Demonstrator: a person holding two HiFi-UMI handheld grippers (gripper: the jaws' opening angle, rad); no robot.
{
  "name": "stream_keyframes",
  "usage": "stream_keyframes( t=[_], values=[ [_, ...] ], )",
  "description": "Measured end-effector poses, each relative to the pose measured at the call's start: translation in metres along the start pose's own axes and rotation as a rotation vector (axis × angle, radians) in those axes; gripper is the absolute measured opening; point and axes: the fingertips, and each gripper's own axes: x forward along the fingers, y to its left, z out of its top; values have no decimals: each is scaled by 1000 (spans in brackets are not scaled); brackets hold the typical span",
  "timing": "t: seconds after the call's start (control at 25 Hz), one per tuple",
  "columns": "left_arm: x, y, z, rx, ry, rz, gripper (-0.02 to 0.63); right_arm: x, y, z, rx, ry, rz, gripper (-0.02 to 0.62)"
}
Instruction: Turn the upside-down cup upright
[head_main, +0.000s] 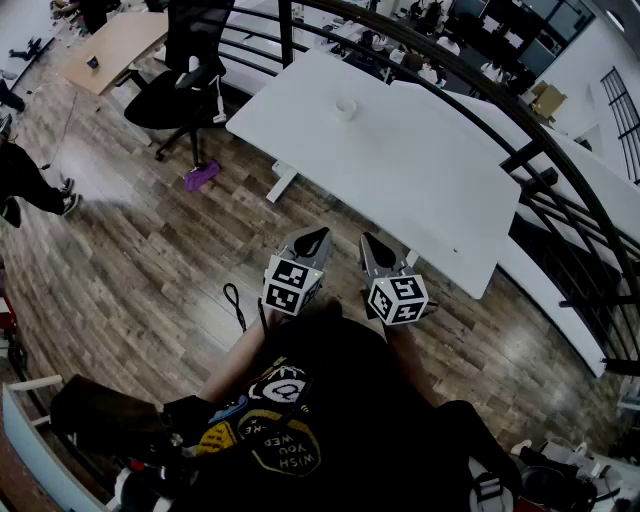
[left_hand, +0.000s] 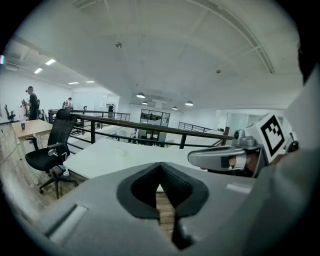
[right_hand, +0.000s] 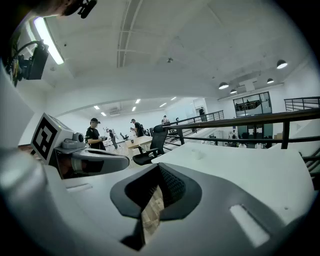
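Note:
A small white cup (head_main: 346, 106) stands on the far part of a white table (head_main: 400, 170); it is too small here to tell which way up it is. The same cup (left_hand: 121, 151) shows faintly in the left gripper view and again, as the cup (right_hand: 198, 153), in the right gripper view. My left gripper (head_main: 313, 240) and right gripper (head_main: 371, 247) are held side by side close to my body, over the wooden floor and short of the table's near edge. Both have their jaws together with nothing in them: left gripper (left_hand: 161, 172), right gripper (right_hand: 158, 175).
A black office chair (head_main: 180, 95) stands left of the table, with a purple object (head_main: 201, 177) on the floor beside it. A black railing (head_main: 560, 160) runs behind the table. A wooden desk (head_main: 115, 45) and people are at the far left. A thin black loop (head_main: 234, 300) lies on the floor.

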Motion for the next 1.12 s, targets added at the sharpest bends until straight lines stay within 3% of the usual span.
stream_keyframes(
  t=[0.64,0.8,0.92,1.12],
  values=[
    [6,8,8,10,2,-7,3,10,2,5,-20,14,20,-2],
    [4,12,6,2,8,0,3,12,-2,2,26,-2,19,-1],
    [0,22,3,-1,9,12,3,18,-2,0,83,-13,25,0],
    [-4,49,2,-25,-1,19,3,38,8,0,58,2,19,0]
  ],
)
